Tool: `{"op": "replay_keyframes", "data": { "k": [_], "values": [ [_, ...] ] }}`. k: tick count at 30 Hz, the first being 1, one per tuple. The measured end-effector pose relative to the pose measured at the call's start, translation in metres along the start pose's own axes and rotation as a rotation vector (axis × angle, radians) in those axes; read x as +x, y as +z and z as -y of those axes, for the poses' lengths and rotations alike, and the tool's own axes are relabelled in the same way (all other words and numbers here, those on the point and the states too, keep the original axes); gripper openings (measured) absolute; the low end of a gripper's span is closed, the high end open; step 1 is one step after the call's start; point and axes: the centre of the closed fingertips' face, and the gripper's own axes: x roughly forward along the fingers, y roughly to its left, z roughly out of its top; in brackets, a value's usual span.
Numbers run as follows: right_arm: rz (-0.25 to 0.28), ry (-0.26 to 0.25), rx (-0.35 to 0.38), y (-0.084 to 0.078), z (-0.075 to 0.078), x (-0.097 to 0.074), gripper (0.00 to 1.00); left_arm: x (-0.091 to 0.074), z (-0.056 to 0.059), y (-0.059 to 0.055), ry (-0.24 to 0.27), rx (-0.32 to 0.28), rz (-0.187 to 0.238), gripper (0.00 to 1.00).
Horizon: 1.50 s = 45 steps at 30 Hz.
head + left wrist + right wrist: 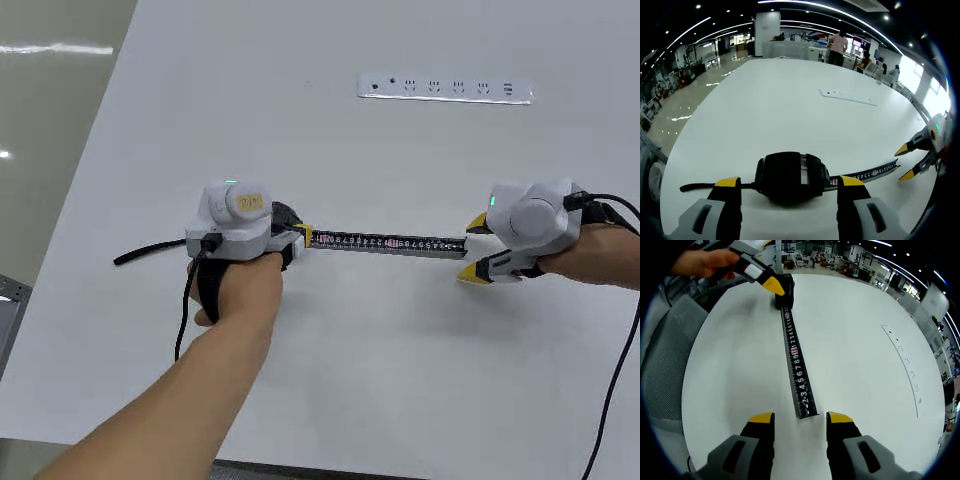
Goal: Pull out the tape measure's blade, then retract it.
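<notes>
Nearest to the person, the left hand-held gripper [790, 181] is being held by a hand [240, 290] low over the white bench [400, 380]. Its two yellow-tipped jaws are standing apart, and the black case [790, 172] of the tape measure is being flanked by them. A narrow strip of bench is being seen on each side of the case, so no grip on it is being shown. The case is lying on the bench; it is rounded and dark, and a thin black strap [697, 188] is lying out from its side.

From the case the blade [796, 360] is lying drawn out flat along the bench. It is black, and white numerals with a few red marks are being read on it in the right gripper view. Its free end is lying between the yellow tips of the right hand-held gripper [800, 417], whose jaws are being held wide apart; the blade is being touched by neither of them.

Farther away, well apart from the blade, a white power strip [445, 88] is lying on the bench.
</notes>
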Motion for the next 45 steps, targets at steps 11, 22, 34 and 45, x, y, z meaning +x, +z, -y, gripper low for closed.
{"op": "replay_keyframes", "data": {
  "k": [11, 22, 34, 45],
  "values": [
    [-0.026, 0.046, -0.077, 0.002, 0.006, 0.004, 0.36, 0.004, -0.001, 0.001, 0.0, -0.008, 0.001, 0.74],
    [-0.041, 0.09, -0.128, 0.002, 0.006, 0.007, 0.29, 0.01, 0.002, 0.0, -0.006, -0.014, -0.003, 0.71],
    [-0.064, 0.113, -0.158, -0.001, 0.002, 0.011, 0.24, 0.013, 0.003, 0.001, -0.01, -0.02, -0.001, 0.7],
    [-0.066, 0.131, -0.175, 0.001, 0.003, 0.014, 0.18, 0.014, 0.002, 0.003, -0.015, -0.02, 0.003, 0.66]
  ]
}}
